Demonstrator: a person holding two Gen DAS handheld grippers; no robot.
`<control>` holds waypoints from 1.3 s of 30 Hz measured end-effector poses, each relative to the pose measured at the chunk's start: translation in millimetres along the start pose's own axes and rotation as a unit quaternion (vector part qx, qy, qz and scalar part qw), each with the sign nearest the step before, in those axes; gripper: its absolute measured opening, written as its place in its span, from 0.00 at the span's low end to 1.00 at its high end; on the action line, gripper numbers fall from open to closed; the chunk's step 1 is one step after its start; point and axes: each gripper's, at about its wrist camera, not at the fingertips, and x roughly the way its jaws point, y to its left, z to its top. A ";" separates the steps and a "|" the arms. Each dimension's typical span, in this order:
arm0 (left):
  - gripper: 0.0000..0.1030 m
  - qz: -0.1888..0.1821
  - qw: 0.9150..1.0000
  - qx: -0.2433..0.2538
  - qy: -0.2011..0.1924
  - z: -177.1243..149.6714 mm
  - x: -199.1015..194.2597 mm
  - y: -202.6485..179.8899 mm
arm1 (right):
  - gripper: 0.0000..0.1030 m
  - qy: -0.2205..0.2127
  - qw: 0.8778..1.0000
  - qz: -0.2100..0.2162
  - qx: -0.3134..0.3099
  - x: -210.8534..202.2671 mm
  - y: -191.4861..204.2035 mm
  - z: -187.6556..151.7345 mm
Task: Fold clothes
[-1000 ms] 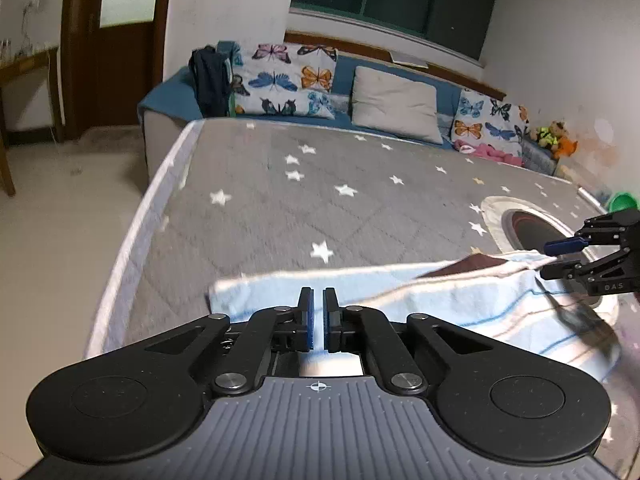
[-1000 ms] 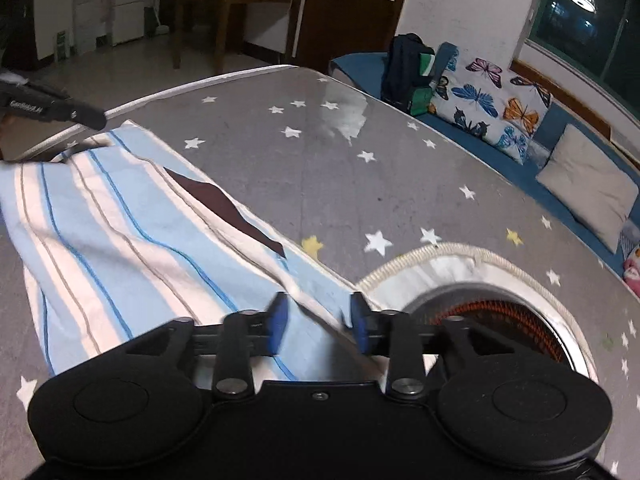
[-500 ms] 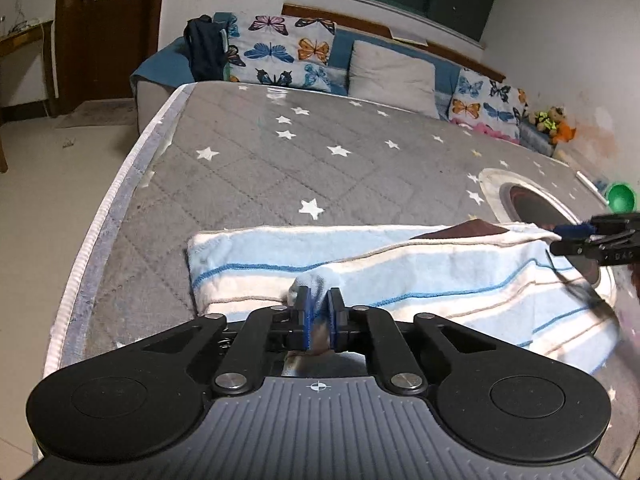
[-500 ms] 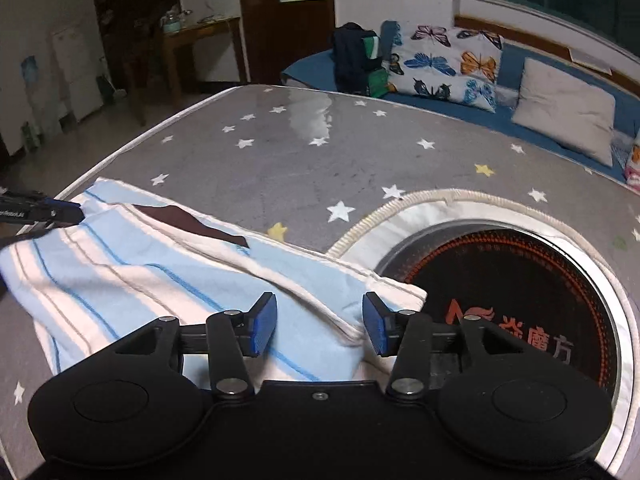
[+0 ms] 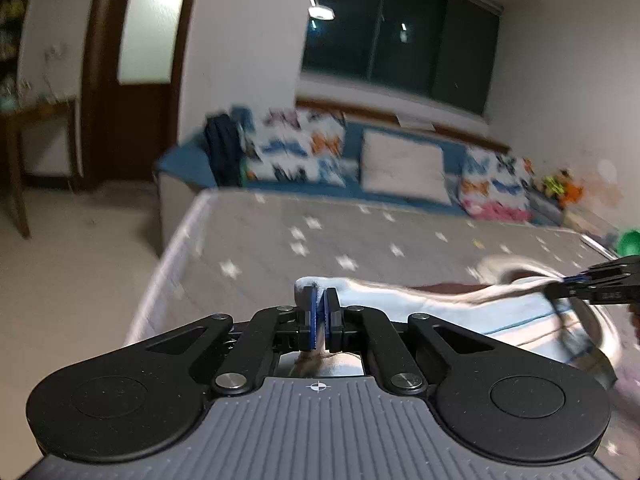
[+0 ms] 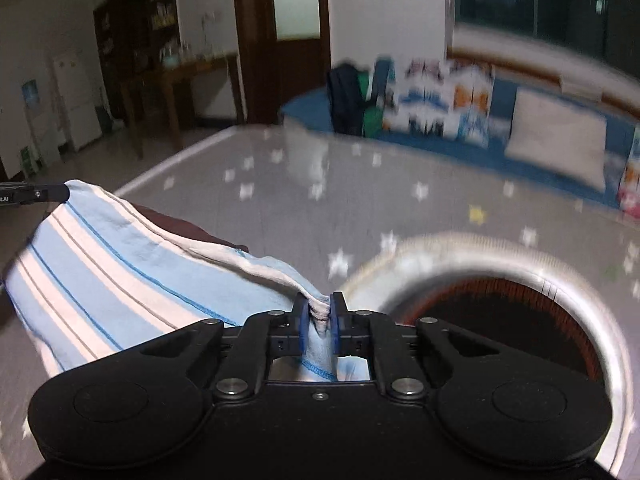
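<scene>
A light blue garment (image 5: 440, 308) with white and thin blue stripes hangs stretched between my two grippers, just above the grey star-print mattress (image 5: 320, 240). My left gripper (image 5: 320, 296) is shut on a bunched corner of it. In the right wrist view the garment (image 6: 120, 264) sags to the left, with a dark brown patch behind its upper edge. My right gripper (image 6: 319, 308) is closing its jaws, and its pads pinch a fold of the garment's near edge. Each view shows the other gripper at its side: the right gripper (image 5: 592, 284) and the left gripper (image 6: 36, 194).
A round white-rimmed mat (image 6: 500, 312) with a dark centre lies on the mattress right of the garment. Behind the bed is a blue sofa (image 5: 400, 164) with butterfly cushions and a dark bag. A wooden table (image 6: 168, 92) and bare floor are to the left.
The right gripper's jaws came together on the garment's edge. Both grippers lifted, raising the cloth off the mattress, and both views tilted upward.
</scene>
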 end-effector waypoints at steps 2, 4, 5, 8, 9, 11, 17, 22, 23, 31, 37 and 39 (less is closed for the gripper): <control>0.04 0.021 0.999 0.003 0.027 -8.7 20.0 3.3 | 0.17 0.004 1.000 -0.011 -0.006 10.2 -0.3 1.8; 0.05 0.039 0.998 0.004 0.054 -19.7 38.9 6.0 | 0.17 0.029 0.999 -0.023 -0.016 26.4 0.2 -6.9; 0.05 0.042 0.997 0.001 0.062 -24.3 43.6 7.7 | 0.17 0.039 0.999 -0.026 -0.018 32.4 0.2 -10.4; 0.09 0.042 0.997 -0.017 0.068 -27.5 43.3 15.3 | 0.25 0.035 0.999 -0.031 -0.019 30.5 1.1 -14.0; 0.11 0.044 0.997 -0.022 0.065 -25.7 40.2 17.4 | 0.26 0.027 0.999 -0.030 -0.020 22.8 2.2 -13.2; 0.15 0.057 0.997 -0.027 0.052 -20.6 30.3 19.3 | 0.27 0.017 0.999 -0.024 -0.024 12.9 7.2 -10.3; 0.16 0.024 0.999 -0.024 0.012 -11.9 -2.8 -1.6 | 0.29 0.004 1.000 0.016 -0.021 11.8 23.7 -2.1; 0.18 -0.006 0.999 -0.003 0.041 -26.9 5.2 -19.6 | 0.29 0.023 0.999 0.033 -0.010 46.6 35.7 3.2; 0.18 0.001 0.999 -0.002 0.049 -31.1 9.5 -19.4 | 0.29 0.028 0.999 0.034 -0.006 54.0 37.0 4.1; 0.20 0.019 0.997 -0.014 0.078 -51.8 23.0 -4.8 | 0.32 0.031 0.999 0.009 0.030 76.5 30.3 12.3; 0.24 0.028 0.997 0.001 0.075 -53.1 26.7 -7.2 | 0.38 0.037 0.999 0.006 -0.013 81.1 48.5 8.1; 0.25 0.032 0.997 0.001 0.076 -48.9 27.1 -9.2 | 0.38 0.035 0.999 0.003 -0.007 81.9 47.6 10.0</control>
